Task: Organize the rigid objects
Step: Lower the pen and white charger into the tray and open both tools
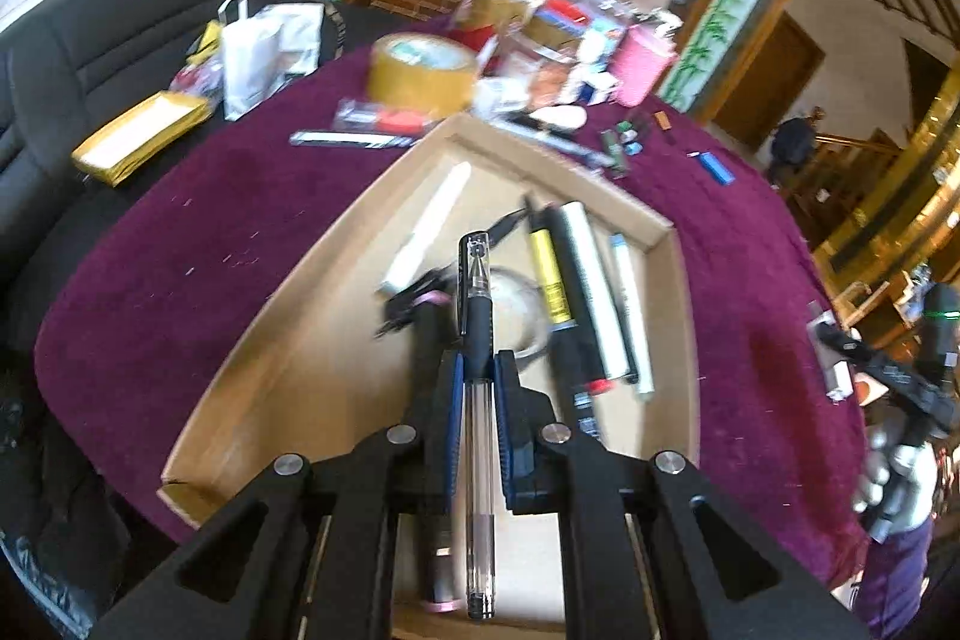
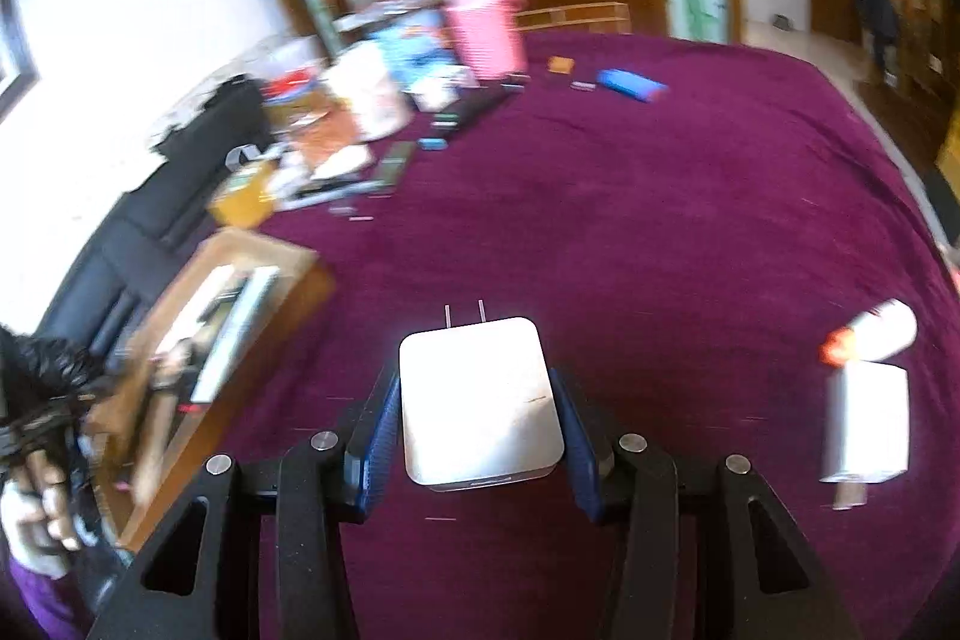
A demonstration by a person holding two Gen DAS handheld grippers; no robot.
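Left gripper (image 1: pixel 478 388) closed tight on a clear pen (image 1: pixel 480 400) with a black grip and a black cap. Blue fingers (image 1: pixel 456 400) pressing the pen on both sides, about the middle of it. Pen pointing straight ahead, held up over the cardboard tray (image 1: pixel 672 244).

Inside the tray: a long white stick (image 1: pixel 429 226) on the left, a yellow and black marker (image 1: pixel 555 280), a white and black tube (image 1: pixel 591 280) just beside it, and a thin white pen (image 1: pixel 630 304) close to the right wall. Also a clear round thing (image 1: pixel 516 304) and some black bits near the middle, too blurry to name. Tray sitting on the purple cloth (image 1: pixel 210 250) of the counter.

Behind the tray: a fat roll of brown tape (image 1: pixel 420 70), a white bag (image 1: pixel 252 52), a pink cup (image 1: pixel 642 64), a small blue thing (image 1: pixel 717 167) and lots of other stuff in a messy pile.

Right gripper (image 2: pixel 477 400) closed on a white plug block (image 2: pixel 480 400). Blue fingers (image 2: pixel 384 418) touching both its sides. Two thin metal pins (image 2: pixel 465 313) sticking out the far end. Held up over the purple cloth, well apart from the tray on the left. A white box (image 2: pixel 867 424) and a white and orange thing (image 2: pixel 870 337) lying on the cloth to the right, blurry.
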